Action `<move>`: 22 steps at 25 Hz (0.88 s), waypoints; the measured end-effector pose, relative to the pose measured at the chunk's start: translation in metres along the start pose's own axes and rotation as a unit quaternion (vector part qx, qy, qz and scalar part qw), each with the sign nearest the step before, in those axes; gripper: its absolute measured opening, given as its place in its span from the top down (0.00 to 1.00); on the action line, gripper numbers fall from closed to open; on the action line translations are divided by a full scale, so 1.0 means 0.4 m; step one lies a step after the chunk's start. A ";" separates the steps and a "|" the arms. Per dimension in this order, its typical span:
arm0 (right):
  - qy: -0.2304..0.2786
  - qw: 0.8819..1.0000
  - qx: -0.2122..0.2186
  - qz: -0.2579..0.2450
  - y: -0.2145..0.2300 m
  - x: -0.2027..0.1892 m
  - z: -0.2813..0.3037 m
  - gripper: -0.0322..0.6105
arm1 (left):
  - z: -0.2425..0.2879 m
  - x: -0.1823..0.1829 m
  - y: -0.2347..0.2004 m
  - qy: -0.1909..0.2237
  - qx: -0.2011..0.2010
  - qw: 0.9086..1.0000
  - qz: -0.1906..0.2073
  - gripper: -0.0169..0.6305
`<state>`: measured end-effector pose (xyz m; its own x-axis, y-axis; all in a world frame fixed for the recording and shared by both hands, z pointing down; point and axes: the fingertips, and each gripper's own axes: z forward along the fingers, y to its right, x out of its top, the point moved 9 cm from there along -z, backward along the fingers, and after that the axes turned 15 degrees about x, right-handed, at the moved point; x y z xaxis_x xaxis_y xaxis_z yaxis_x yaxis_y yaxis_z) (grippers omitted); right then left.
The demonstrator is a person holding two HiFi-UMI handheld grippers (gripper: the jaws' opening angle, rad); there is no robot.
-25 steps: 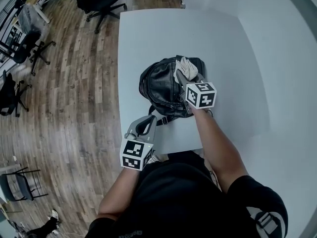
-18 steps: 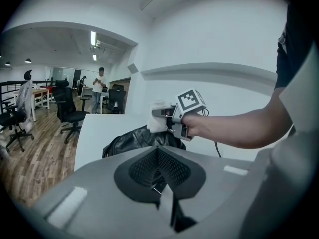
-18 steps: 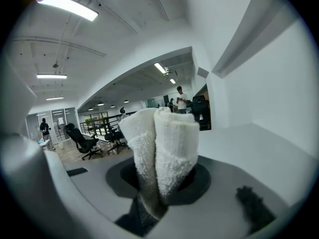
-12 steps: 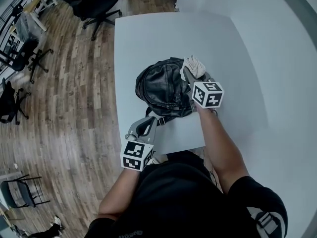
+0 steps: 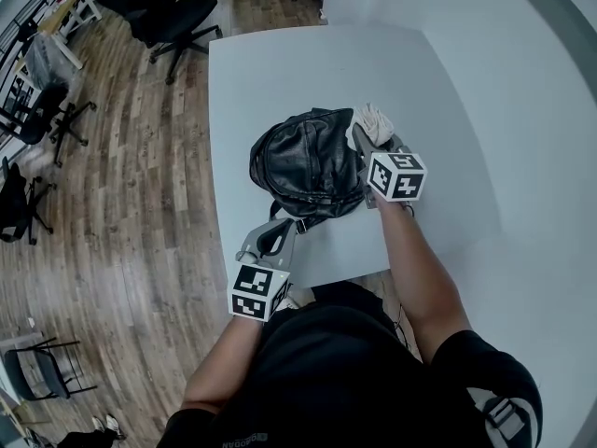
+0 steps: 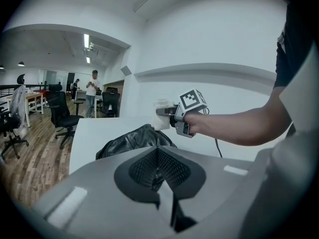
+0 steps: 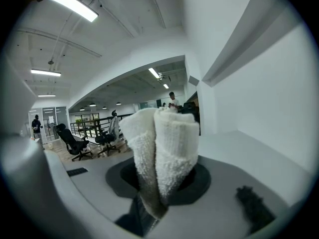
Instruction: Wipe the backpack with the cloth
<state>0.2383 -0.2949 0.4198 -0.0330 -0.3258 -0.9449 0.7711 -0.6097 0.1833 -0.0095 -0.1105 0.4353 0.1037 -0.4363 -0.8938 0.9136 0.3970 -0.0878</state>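
A black leather backpack lies in the middle of the white table; the left gripper view shows the backpack beyond the jaws. My right gripper is shut on a folded white cloth, held just off the backpack's right side. In the right gripper view the cloth stands pinched between the jaws and fills the middle. My left gripper hovers at the table's near edge, in front of the backpack, jaws closed with nothing between them.
Black office chairs stand on the wooden floor to the left of the table. A white wall runs along the right. People stand far off in the room.
My right gripper has slid the cloth rightward, from on top of the backpack to beside its right edge. The left gripper has stayed in place.
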 end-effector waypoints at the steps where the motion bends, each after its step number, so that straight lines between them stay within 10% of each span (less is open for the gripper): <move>1: 0.000 1.000 -0.002 -0.001 0.002 0.000 -0.004 0.80 | -0.001 0.000 0.000 0.000 -0.001 1.000 0.002 0.96; 22: 0.010 1.000 0.014 -0.011 -0.062 0.023 0.001 0.80 | -0.041 -0.011 -0.018 0.007 0.009 1.000 -0.004 0.96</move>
<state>0.2188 -0.2830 0.4067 -0.0376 -0.2982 -0.9538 0.7525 -0.6364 0.1693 -0.0231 -0.0984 0.4328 0.0911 -0.4288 -0.8988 0.9214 0.3786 -0.0873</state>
